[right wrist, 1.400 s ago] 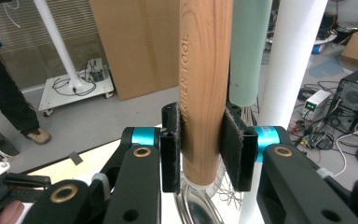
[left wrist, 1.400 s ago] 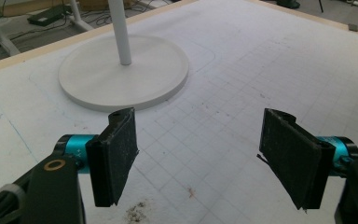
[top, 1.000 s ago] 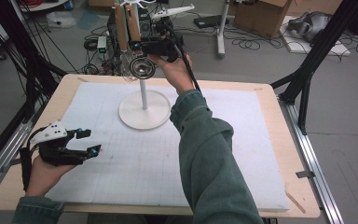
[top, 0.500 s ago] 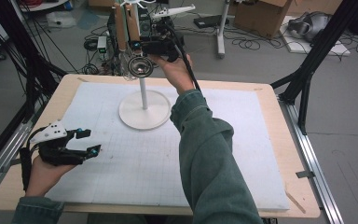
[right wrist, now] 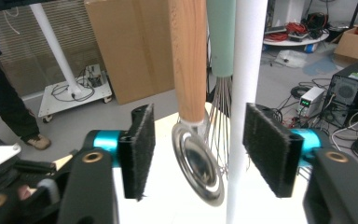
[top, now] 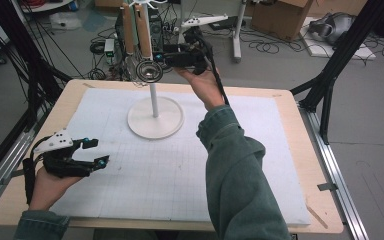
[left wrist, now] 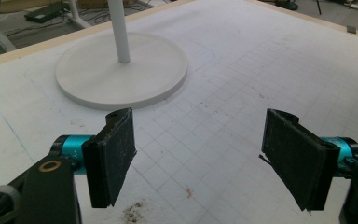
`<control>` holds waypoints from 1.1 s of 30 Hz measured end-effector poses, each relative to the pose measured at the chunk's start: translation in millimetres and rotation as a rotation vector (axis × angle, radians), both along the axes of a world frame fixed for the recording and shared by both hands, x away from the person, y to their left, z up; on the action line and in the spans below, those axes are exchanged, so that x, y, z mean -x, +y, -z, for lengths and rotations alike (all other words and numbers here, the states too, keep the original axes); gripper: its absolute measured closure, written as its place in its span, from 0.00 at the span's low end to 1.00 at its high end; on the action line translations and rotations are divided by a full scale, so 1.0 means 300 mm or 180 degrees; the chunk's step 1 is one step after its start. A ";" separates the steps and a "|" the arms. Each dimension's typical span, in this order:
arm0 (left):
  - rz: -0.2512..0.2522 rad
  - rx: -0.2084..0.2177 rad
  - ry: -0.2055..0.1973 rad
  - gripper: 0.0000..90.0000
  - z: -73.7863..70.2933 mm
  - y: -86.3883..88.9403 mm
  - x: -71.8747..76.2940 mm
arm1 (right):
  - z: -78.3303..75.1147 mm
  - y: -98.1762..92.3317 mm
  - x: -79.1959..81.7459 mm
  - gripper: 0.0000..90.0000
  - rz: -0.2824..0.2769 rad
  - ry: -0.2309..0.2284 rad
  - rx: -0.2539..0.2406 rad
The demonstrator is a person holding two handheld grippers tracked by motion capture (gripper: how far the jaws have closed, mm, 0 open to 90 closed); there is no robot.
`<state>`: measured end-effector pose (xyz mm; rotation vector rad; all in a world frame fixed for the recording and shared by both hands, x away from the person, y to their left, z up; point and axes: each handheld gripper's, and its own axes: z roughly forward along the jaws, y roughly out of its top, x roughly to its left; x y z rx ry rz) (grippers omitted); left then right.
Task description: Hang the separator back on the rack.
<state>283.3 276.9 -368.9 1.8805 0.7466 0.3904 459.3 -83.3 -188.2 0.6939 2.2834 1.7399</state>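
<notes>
Wooden-handled steel strainer [right wrist: 193, 126] hangs beside the white stand pole [top: 153, 98], between your right gripper's [top: 158, 56] pads; its jaws have just been opening and grip nothing. Withdraw crookedly and a pad may knock it off. Left gripper [top: 94, 151] rests open, empty.

Right gripper [right wrist: 193, 154] jaws just opening around hanging wooden-handled steel strainer [right wrist: 198, 158], green-handled wire whisk [right wrist: 221, 70] behind, white upright pole [right wrist: 247, 93] adjacent

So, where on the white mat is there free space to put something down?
The mat is bare between the round stand base and the right table edge, and in front of the base toward the left gripper. It is crowded at the pole top, where the hanging utensils meet the right gripper.
</notes>
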 end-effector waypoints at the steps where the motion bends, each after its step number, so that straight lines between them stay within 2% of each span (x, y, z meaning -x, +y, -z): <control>1: -0.0004 0.0015 0.0001 0.28 0.001 0.001 0.000 | 0.004 -0.009 0.007 0.44 -0.0021 0.0001 -0.0012; 9: -0.0015 0.0011 0.0023 0.26 0.006 -0.010 0.001 | 0.043 -0.076 0.069 0.34 -0.0015 -0.0034 0.0020; 11: -0.0010 -0.0003 0.0017 0.26 0.007 -0.011 0.001 | 0.058 -0.094 0.081 0.33 -0.0015 0.0000 0.0002; 15: -0.0024 -0.0016 0.0023 0.25 0.009 -0.017 0.003 | 0.089 -0.125 0.110 0.31 -0.0002 -0.0007 -0.0031; 22: -0.0020 -0.0026 0.0054 0.23 0.016 -0.030 0.002 | 0.135 -0.163 0.151 0.28 -0.0019 0.0045 0.0024; 33: -0.0051 -0.0042 0.0067 0.21 0.024 -0.030 -0.005 | 0.213 -0.266 0.216 0.26 0.0054 0.0041 -0.0066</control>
